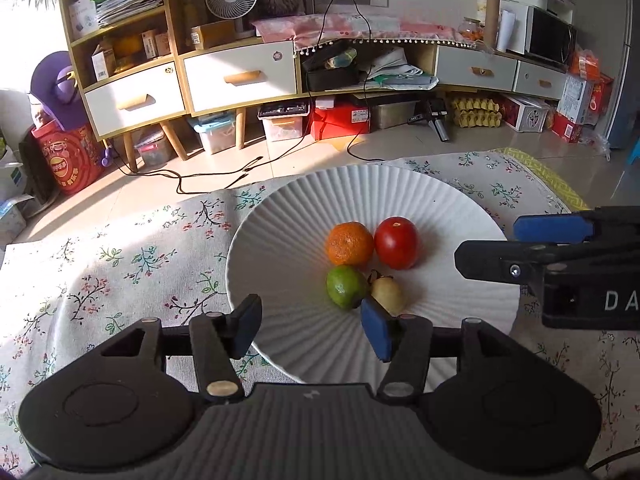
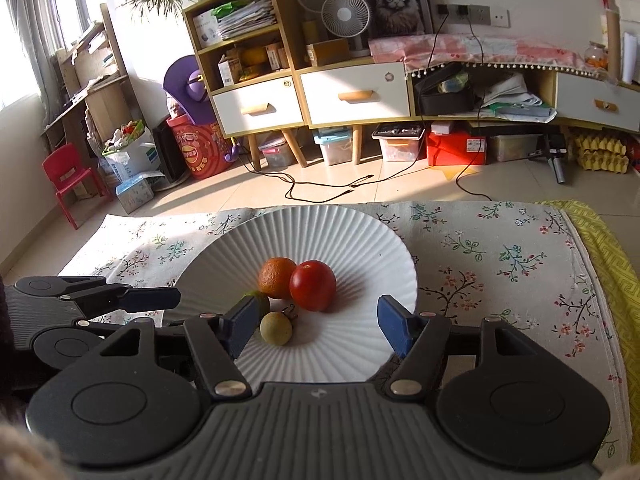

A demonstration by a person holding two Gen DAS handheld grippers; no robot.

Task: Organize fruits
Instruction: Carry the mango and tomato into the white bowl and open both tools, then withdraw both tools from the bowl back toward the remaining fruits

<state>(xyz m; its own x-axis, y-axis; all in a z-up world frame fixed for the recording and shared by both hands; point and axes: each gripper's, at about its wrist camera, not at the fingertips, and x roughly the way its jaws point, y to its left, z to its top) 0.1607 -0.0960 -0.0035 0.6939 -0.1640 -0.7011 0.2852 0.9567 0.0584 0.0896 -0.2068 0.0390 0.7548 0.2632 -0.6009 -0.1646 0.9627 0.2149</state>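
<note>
A white ribbed plate (image 1: 280, 232) (image 2: 360, 240) sits on the floral cloth and holds an orange (image 1: 350, 243) (image 2: 276, 277), a red tomato (image 1: 397, 242) (image 2: 313, 285), a green lime (image 1: 345, 286) (image 2: 262, 302) and a small yellowish fruit (image 1: 388, 294) (image 2: 277, 328). My left gripper (image 1: 312, 326) hovers over the plate's near rim, open, nothing between its blue pads. My right gripper (image 2: 320, 330) is open too, over the near part of the plate, with the yellowish fruit just inside its left pad, untouched. Each gripper shows at the other view's edge.
The floral cloth (image 2: 500, 260) covers the table, with a yellow patterned mat (image 2: 608, 256) at its right edge. Beyond the table's far edge are a tiled floor with cables (image 2: 328, 188), storage boxes and a wooden cabinet (image 2: 352, 96).
</note>
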